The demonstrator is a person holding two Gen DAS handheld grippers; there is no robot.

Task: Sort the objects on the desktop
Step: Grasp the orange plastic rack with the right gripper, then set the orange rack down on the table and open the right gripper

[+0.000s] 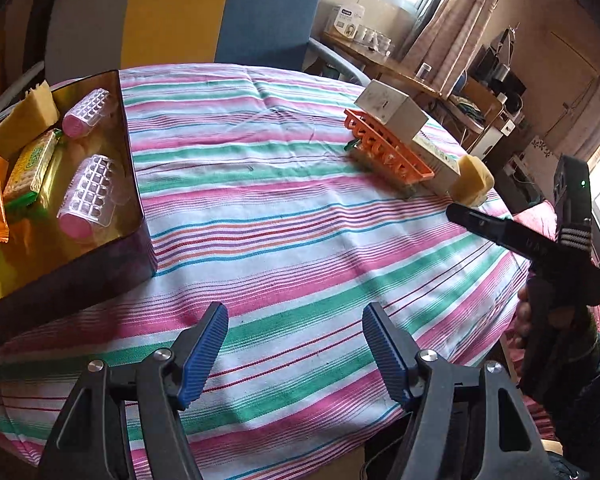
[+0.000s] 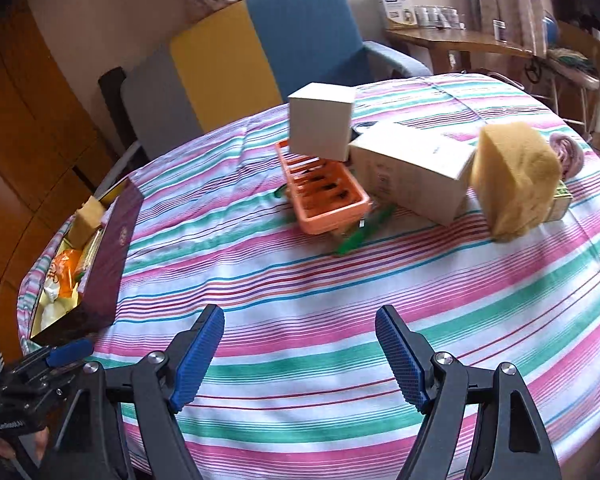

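A dark box with a gold lining [image 1: 134,184] stands at the table's left; it holds two pink hair rollers [image 1: 88,196], snack packets [image 1: 30,166] and a yellow sponge [image 1: 40,106]. It also shows in the right wrist view [image 2: 112,256]. An orange tray [image 2: 323,192], two white boxes [image 2: 319,122] [image 2: 411,168] and a yellow sponge [image 2: 515,176] lie at the table's far right. My left gripper [image 1: 296,350] is open and empty above the cloth. My right gripper [image 2: 300,356] is open and empty, short of the tray.
The round table has a striped cloth [image 1: 292,216]. A pink coil [image 2: 567,152] and a small pack lie behind the sponge. Green pieces [image 2: 359,236] stick out under the tray. A blue chair [image 2: 311,36] stands behind the table. The right gripper's body [image 1: 555,264] hangs by the table's right edge.
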